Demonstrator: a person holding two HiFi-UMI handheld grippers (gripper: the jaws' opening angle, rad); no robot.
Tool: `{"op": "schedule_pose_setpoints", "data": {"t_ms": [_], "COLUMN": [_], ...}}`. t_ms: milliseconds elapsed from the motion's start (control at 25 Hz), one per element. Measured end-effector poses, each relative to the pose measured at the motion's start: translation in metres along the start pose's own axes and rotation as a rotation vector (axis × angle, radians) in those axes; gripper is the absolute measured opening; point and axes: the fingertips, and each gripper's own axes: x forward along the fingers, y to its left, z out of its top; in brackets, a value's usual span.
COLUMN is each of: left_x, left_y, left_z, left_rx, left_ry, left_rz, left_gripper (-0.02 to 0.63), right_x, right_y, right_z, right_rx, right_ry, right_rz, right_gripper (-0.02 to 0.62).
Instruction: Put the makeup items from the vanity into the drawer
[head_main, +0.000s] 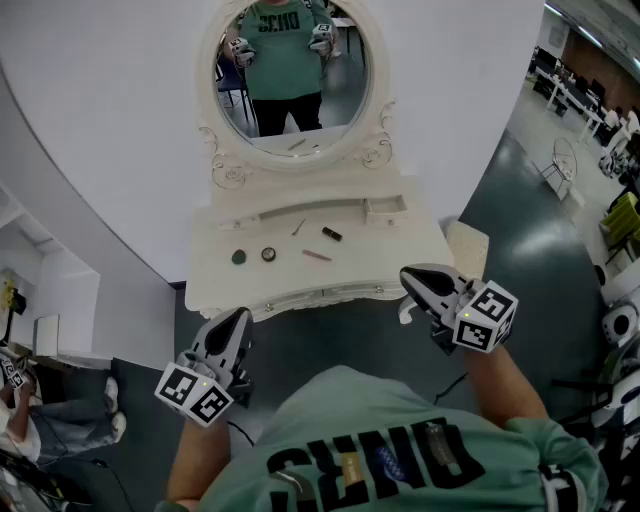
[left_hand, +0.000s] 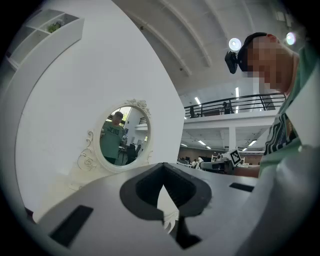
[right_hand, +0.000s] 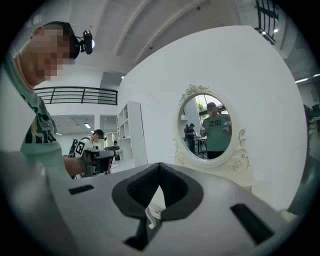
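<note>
Left gripper (head_main: 239, 317) and right gripper (head_main: 408, 276) hover just short of the white vanity (head_main: 400, 250), jaws closed on nothing. Beyond them, the makeup items (head_main: 268, 254) lie on its top, too small to identify. Whether the little drawer (head_main: 385, 207) stands open is unclear. Lettering on the green shirt (head_main: 400, 440) is partly cut off and unreadable.

"SCND", roughly, on green shirt (head_main: 400, 455)

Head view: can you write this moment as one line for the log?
stage: not started | left gripper: shut, empty | right gripper: shut, empty | makeup items: lying on vanity
</note>
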Motion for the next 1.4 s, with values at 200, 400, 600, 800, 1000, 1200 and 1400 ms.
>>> {"op": "schedule_pose_setpoints", "data": {"t_ms": [200,400,600,800,1000,1200,1400], "left_x": [0.004,0.008,0.009,0.024,0.053,0.090,0.118], "left_y": [0.003,0.003,0.006,0.006,-0.010,-0.022,-0.023], "left_z": [0.001,0.000,-0.003,-0.005,-0.009,-0.013,-0.015], "left_rx": [0.000,-0.002,-0.003,0.004,0.016,0.028,0.023], "left_ry": [-0.002,-0.001,0.007,0.012,-0.001,-0.024,-0.023], "left_rz": [-0.002,-0.007,-0.001,0.005,0.026,0.064,0.098], "left_gripper": [0.008,0.008,0.008,0.008,0.008,0.008,0.008], "right_x": [0.002,0.001,0.002,0.001,-0.001,0.000,0.013], "right_y": [-0.004,-0.009,-0.011,-0.024,-0.047,-0.073,-0.093], "right_z": [0.003,0.002,0.001,0.005,0.011,0.021,0.027], "right_rx": [-0.011,-0.013,-0.018,-0.012,-0.030,-0.067,-0.066], "right_ry": [-0.002,0.003,0.003,-0.027,-0.026,-0.018,-0.012], "right_rz": [-0.005,-0.015,-0.013,-0.017,0.010,0.064,0.123], "right_gripper": [0.009,0.009,0.009,0.011,0.011,0.011,0.011]}}
